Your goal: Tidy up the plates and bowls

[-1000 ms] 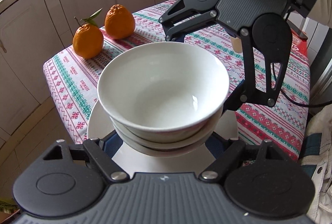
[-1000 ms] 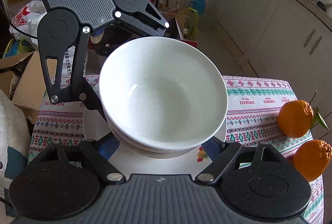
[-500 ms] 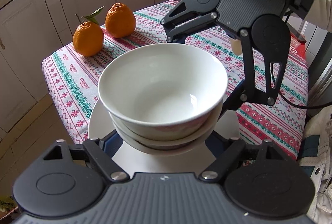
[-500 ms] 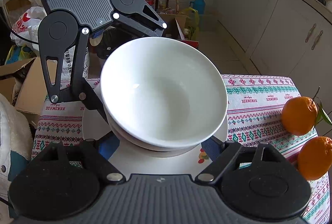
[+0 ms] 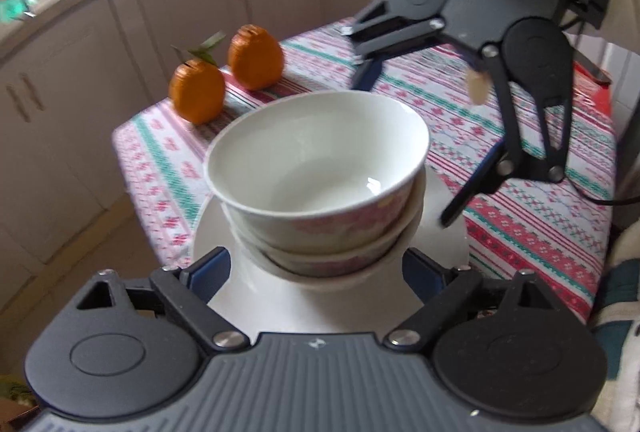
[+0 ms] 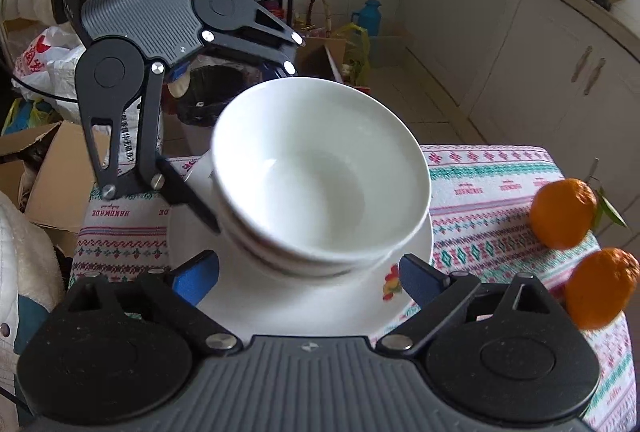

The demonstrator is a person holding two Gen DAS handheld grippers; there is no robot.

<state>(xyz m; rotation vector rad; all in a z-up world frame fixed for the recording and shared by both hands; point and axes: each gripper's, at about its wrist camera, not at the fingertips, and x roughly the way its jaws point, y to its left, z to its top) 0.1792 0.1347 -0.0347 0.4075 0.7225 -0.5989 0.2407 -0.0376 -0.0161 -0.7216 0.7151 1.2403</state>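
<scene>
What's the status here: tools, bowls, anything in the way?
Both tools just opened: left tool and right tool flank the bowl stack, pads clear. Stack sits on the plate. Two oranges off to the side, nothing blocking.

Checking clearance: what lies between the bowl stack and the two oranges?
Only bare patterned tablecloth, seen in the left wrist view between the bowl stack and oranges.
</scene>
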